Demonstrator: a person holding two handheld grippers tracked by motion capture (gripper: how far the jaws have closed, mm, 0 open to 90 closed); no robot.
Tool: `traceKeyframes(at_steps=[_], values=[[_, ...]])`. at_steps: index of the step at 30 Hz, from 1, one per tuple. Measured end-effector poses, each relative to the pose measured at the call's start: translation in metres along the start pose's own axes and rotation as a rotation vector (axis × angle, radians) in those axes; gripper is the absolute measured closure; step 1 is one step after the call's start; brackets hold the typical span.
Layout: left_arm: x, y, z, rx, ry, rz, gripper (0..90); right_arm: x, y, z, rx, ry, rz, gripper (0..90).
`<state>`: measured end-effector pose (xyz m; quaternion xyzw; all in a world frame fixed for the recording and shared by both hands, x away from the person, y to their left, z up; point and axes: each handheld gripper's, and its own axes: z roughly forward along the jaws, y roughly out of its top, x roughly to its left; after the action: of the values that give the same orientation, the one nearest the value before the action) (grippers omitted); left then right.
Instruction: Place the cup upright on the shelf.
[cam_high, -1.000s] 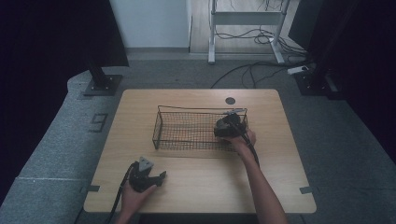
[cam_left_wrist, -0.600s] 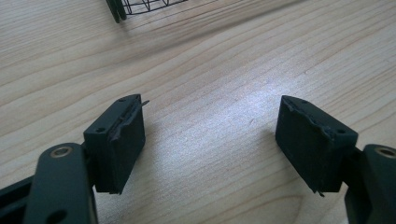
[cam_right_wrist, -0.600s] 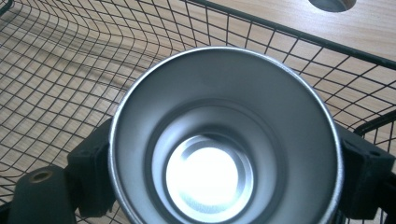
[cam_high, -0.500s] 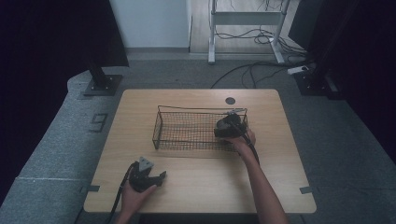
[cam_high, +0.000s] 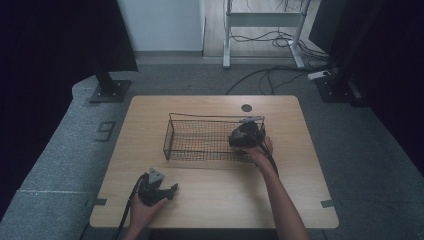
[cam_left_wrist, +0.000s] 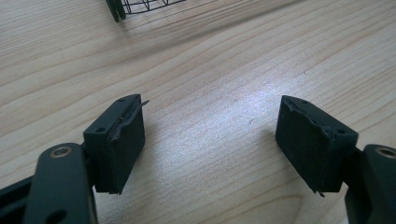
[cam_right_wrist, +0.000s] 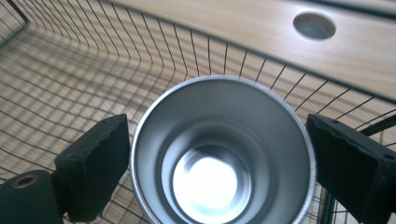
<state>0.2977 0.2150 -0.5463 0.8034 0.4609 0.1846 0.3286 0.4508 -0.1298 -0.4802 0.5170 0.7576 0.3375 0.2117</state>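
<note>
1. Right gripper (cam_right_wrist: 217, 154) placed over the right end of the wire basket (cam_high: 172, 137), jaws just opened to roughly half spread, with the metal cup (cam_right_wrist: 219, 158) upright between them; left pad just beside the rim, right pad apart from it by a thin gap, so nothing held
2. Left gripper (cam_left_wrist: 210, 140) resting low over the bare table (cam_left_wrist: 210, 60) near the front edge, jaws wide apart and empty
3. Risk: lifting out at a slant, with a pad catching the cup rim; probable result a tipped or dragged cup
4. Risk: snagging a jaw on the basket wires close behind and to the right; probable result a shifted basket
5. Risk: uneven seating on the mesh floor, leaving the cup liable to rock once released
6. Hidden: cup base and its contact with the mesh, cut off at the bottom of the right gripper view
7. Hard to make out: cup in the high view, covered by the gripper body and hand; basket contents elsewhere too dim to confirm
</note>
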Motion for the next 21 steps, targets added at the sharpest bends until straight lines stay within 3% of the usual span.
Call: traceKeyframes(at_steps=[1, 4, 14, 21], values=[[0.000, 0.000, 0.000, 0.000, 0.000, 0.000, 24.0, -0.001, 0.001, -0.006, -0.035, 0.019, 0.008, 7.7], [0.000, 0.000, 0.000, 0.000, 0.000, 0.000, 23.9, -0.004, 0.002, -0.014, -0.071, 0.041, 0.017, 8.2], [0.000, 0.000, 0.000, 0.000, 0.000, 0.001, 23.9, -0.001, 0.000, -0.040, -0.154, 0.045, -0.001, 9.4], [0.000, 0.000, 0.000, -0.002, 0.000, -0.002, 23.9, -0.005, -0.019, -0.064, -0.219, 0.057, -0.001, 12.1]])
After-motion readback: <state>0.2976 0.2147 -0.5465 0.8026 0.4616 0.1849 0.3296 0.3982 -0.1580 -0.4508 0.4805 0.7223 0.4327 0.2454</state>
